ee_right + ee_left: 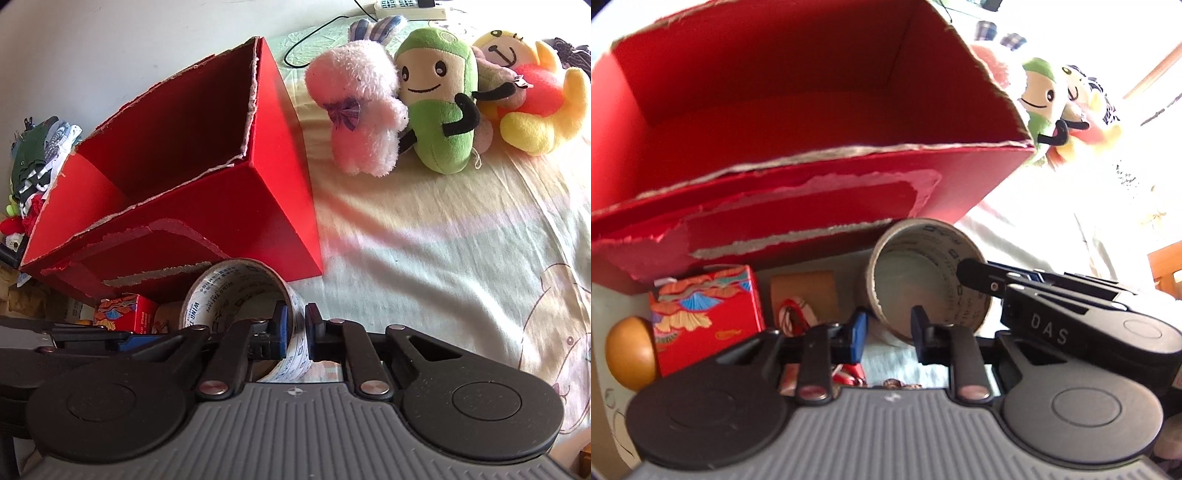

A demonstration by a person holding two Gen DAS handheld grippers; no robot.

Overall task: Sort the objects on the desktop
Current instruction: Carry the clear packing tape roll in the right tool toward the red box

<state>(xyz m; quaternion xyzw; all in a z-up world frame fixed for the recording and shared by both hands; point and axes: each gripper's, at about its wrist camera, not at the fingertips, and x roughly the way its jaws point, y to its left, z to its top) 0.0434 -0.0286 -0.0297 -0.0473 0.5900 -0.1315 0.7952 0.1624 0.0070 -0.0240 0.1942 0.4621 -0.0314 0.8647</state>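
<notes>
Box, tape and toys on the bed

Tape roll (243, 295) lies before the open cardboard box (177, 177); plush toys (436, 99) sit to the box's right.

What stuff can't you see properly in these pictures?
- Floor of the torn red cardboard box: hidden by its own walls in the right wrist view.
- Tan card with red-and-white object: lower part hidden by the left gripper in the left wrist view.
- Printed roll of packing tape: lower part hidden by the right gripper.
- Yellow plush toy: washed out by window glare, left wrist view.
</notes>
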